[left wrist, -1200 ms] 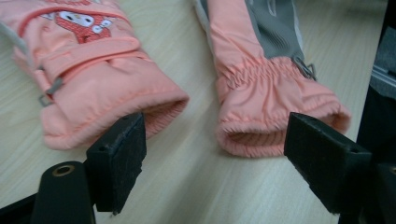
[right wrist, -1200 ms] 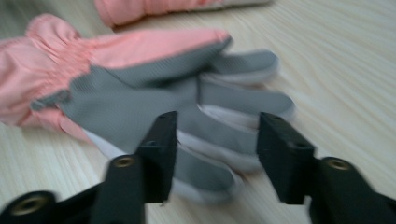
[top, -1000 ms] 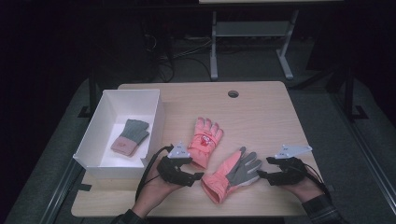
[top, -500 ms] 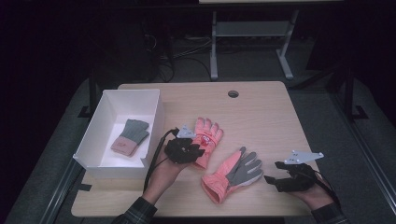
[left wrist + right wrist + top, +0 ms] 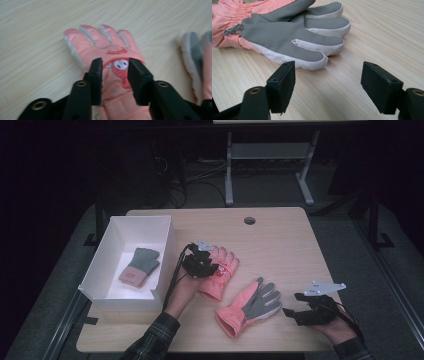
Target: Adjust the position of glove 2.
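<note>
Worktop: white box seen at 9 o'clock, one grey-pink glove already laid inside. Two pink gloves not yet boxed. Back-up glove lies just right of the box, near centre; left hand-held gripper is set over its cuff, jaws parted around the fabric, not seen clamped. Palm-up glove lies at 6 o'clock, untouched; right hand-held gripper held at 5 o'clock beside its fingertips, jaws wide apart. Judged: early stage, both still to be boxed.

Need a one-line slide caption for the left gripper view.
Left gripper, jaws parted, straddles the back of a pink glove on the wooden table.
</note>
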A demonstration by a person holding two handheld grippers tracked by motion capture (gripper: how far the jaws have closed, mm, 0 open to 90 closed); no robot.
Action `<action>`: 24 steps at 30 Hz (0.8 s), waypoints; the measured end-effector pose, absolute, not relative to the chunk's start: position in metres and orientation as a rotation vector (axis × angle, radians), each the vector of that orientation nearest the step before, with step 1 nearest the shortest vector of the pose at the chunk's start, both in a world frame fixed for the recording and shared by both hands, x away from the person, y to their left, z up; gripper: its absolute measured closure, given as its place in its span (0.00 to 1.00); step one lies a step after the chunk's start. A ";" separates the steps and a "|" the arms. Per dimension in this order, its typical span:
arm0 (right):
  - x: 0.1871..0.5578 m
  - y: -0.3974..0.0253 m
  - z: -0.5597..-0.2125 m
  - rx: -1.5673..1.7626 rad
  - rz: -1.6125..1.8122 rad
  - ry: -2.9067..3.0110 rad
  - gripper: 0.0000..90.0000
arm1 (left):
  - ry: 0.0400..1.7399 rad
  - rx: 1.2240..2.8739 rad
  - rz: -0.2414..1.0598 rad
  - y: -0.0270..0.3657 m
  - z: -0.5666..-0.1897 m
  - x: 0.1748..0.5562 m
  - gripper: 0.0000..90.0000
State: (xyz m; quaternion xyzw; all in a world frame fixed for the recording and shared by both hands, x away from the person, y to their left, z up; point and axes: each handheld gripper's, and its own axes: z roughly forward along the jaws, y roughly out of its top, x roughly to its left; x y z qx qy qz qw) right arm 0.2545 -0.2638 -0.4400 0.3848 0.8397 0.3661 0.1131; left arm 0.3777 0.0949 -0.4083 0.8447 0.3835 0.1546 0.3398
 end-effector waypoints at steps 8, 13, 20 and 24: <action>0.254 -0.264 -0.439 1.120 1.076 2.458 0.30 | 1.058 2.240 0.392 0.097 -0.427 0.387 0.54; 0.254 -0.264 -0.439 1.125 1.075 2.457 0.30 | 1.078 2.239 0.344 0.099 -0.436 0.390 0.58; 0.254 -0.264 -0.439 1.130 1.078 2.453 0.30 | 1.102 2.213 0.250 0.103 -0.437 0.395 0.90; 0.254 -0.264 -0.439 1.124 1.078 2.452 0.30 | 1.078 2.205 0.209 0.105 -0.431 0.397 0.93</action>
